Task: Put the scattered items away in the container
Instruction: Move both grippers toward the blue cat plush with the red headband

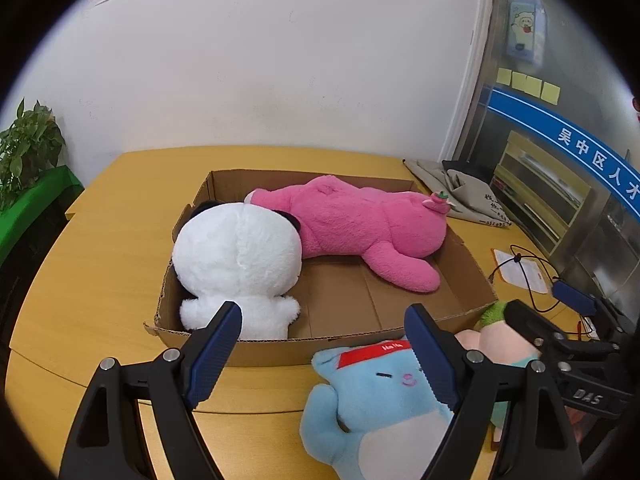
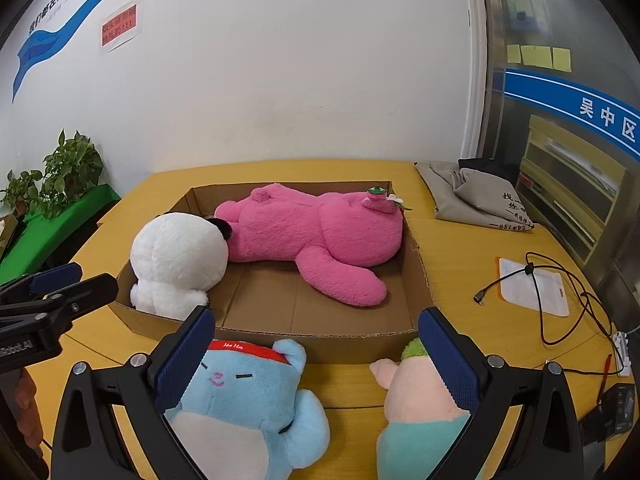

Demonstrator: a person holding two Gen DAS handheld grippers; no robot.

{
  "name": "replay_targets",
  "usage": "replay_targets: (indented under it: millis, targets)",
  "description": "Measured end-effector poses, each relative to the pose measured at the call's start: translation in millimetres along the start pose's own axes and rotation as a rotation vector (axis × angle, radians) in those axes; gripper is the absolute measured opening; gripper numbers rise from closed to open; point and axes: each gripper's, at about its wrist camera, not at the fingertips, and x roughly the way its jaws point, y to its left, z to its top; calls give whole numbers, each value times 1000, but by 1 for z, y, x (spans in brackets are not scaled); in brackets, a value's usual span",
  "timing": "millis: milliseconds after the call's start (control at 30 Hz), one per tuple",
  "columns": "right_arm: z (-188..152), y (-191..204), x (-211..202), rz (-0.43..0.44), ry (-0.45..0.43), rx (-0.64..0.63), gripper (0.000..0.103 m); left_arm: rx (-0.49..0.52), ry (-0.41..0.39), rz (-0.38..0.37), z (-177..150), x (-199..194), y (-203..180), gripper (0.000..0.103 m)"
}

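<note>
A shallow cardboard box (image 2: 416, 264) with low, rough-cut walls stands in the middle of the yellow table (image 2: 472, 248). Inside it a pink plush bear (image 2: 316, 236) lies on its side along the far wall, and a white plush panda (image 2: 176, 260) with black ears sits in the left corner, touching the bear. In the lower part of the frame, on the table just in front of the box, lies a light blue plush cat (image 2: 248, 404) with a red headband, and beside it, to the right, a pale pink plush doll (image 2: 420, 396) with green hair and a mint shirt. The left gripper (image 1: 324, 354) is wide apart and grasps nothing. The right gripper (image 2: 316, 360) is also spread wide, empty, above both small toys.
</note>
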Motion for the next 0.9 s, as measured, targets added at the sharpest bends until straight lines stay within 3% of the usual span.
replay_targets:
  millis: [167,300,533,633,900]
  targets:
    - [2,-1,18,19,9,7,103,9,31,-16,-2,41,13,84]
    - [6,-2,61,31,13,38,103,-14,51,-2,-2,78,34,84]
    - [-9,4,137,-4,124,1,103,-37,127,-17,-20,107,43,82]
    - [-23,2,145,-33,187,0,103,-3,116,10,-29,104,39,82]
    - [-36,-3,125,-53,165,-24,102,28,123,24,-44,87,28,82]
